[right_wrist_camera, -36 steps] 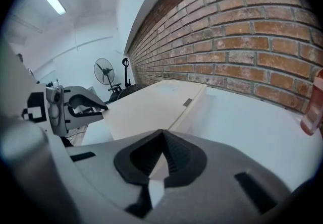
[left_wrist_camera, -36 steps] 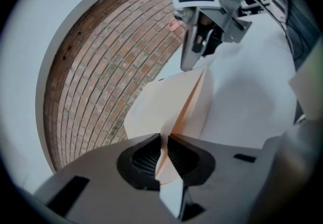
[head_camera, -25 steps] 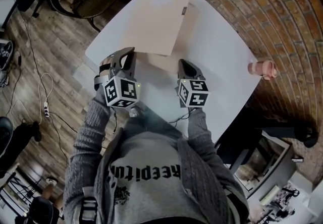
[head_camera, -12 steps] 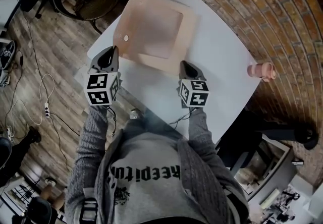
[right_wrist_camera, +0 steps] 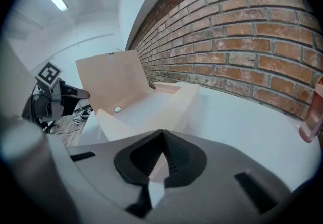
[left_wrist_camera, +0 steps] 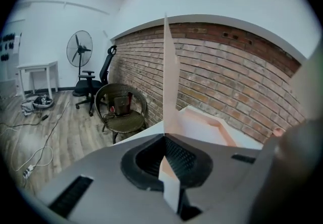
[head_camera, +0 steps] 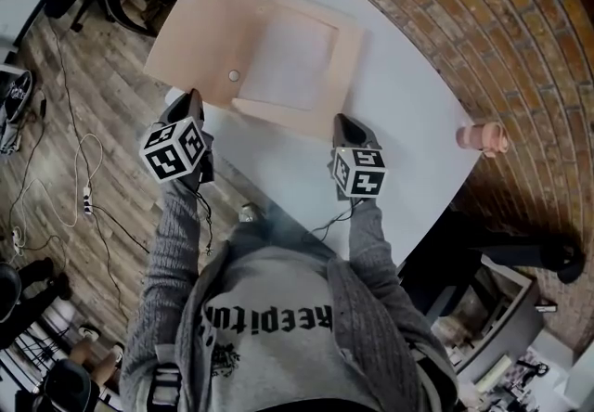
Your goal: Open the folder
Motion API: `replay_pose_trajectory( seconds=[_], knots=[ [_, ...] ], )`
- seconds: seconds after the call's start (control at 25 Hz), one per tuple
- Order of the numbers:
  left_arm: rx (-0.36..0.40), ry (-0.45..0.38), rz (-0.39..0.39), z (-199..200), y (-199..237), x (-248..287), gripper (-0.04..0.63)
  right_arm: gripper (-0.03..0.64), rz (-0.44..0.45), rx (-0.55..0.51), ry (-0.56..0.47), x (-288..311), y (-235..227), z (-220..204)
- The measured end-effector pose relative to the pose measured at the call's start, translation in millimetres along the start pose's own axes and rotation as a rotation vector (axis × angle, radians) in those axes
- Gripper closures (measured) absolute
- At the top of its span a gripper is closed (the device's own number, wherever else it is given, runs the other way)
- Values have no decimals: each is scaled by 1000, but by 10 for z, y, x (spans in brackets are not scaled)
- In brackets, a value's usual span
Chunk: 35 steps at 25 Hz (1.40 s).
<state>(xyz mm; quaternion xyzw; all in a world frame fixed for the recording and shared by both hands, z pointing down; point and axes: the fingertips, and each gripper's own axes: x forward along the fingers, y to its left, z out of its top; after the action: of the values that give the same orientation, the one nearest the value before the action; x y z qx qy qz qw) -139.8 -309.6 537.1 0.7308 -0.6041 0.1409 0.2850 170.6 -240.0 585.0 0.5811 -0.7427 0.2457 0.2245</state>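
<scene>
Folder [head_camera: 292,67] lies on the far-left part of the white bench [head_camera: 408,132]. Left hand-held gripper [head_camera: 192,99] clamped on the raised cover [head_camera: 200,30] edge; right hand-held gripper [head_camera: 342,121] pinched on the folder's near corner. Best: swing the cover outward in an arc, base anchored. Brick wall [head_camera: 483,20] beyond; wood floor [head_camera: 56,95] left.

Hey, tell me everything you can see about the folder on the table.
The folder is pale peach card, lying open on the white table. Its base lies flat with raised flaps framing a whitish panel. The cover stands up at the left, bearing a small round fastener. The left gripper pinches the cover's edge; the right gripper pinches the base's near corner.
</scene>
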Motion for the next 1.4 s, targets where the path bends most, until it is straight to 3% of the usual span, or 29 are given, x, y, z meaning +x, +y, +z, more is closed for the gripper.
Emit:
replay_pose_trajectory(
  seconds=[0.28,0.6,0.92,1.12,1.4],
  knots=[
    [-50,64,63,-200,245,156,586,614,1,-7,2,2,-1,-7],
    [10,112,144,-252,430,189,586,614,-8,-17,5,50,-37,33],
    [32,157,168,-334,521,222,585,614,-20,-29,5,90,-75,81],
    [6,138,127,-295,468,162,584,614,-24,-19,4,86,-62,79],
    [-71,16,7,-181,218,71,583,614,-34,-15,17,86,-71,82]
  ],
)
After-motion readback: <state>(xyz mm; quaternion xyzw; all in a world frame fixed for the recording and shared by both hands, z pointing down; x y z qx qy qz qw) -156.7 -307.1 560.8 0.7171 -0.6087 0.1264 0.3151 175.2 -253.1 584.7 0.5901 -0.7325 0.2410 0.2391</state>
